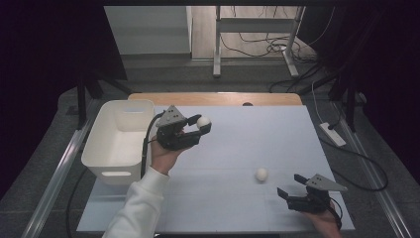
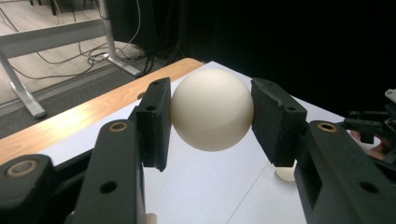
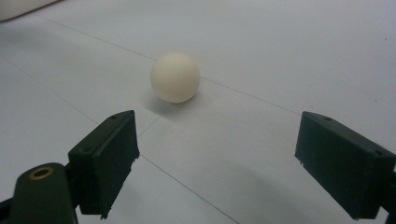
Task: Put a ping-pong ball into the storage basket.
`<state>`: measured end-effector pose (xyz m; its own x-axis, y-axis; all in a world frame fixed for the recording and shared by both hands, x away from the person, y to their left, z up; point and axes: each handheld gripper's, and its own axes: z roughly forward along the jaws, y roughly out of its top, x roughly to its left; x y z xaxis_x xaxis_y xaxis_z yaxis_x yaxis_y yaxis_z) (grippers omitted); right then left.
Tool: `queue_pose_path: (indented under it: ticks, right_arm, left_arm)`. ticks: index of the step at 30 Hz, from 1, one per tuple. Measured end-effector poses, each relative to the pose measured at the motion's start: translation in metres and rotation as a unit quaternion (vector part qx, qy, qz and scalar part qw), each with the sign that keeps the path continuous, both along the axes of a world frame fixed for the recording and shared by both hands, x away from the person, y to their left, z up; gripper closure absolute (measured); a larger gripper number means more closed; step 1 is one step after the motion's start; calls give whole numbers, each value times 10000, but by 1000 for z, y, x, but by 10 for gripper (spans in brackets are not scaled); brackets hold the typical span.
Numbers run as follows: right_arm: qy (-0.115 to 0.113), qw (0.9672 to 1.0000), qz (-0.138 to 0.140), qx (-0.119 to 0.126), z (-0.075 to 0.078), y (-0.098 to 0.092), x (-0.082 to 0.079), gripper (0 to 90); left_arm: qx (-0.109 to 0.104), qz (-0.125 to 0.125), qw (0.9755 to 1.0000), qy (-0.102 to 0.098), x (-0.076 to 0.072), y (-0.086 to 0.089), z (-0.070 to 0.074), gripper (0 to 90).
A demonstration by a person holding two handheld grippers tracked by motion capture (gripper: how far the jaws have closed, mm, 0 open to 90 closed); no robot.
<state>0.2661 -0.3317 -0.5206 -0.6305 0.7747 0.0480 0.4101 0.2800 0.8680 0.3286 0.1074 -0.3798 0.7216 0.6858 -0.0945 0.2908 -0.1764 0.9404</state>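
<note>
The left gripper (image 1: 198, 127) is clamped on a white ball (image 1: 203, 121), held above the table (image 1: 277, 124) near its far left corner, just beside the white bin (image 1: 119, 141). The right gripper (image 1: 292, 187), jaws spread wide, rests by the near right corner, with a second ball (image 1: 261, 174) lying just beyond it.

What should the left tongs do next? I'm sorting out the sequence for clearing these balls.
Probably carry the held ball leftward over the white bin and release it: the left tongs already clamp it above the table, right of the bin.
</note>
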Motion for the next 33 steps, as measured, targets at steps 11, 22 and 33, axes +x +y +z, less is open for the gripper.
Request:
queue_pose_path:
  ticks: [11, 22, 33]
  right_arm:
    - [2, 10000, -5, 3, 0, 0, 0, 129]
    - [-24, 10000, -45, -5, 0, -2, 0, 129]
    - [-31, 10000, -57, -9, 0, -1, 0, 130]
  left_arm:
    - [-4, 109, 9999, -18, 0, 10, 5, 509]
    - [-21, 245, 9997, -45, 1, 19, 8, 509]
    - [21, 392, 9992, -21, 1, 31, 10, 509]
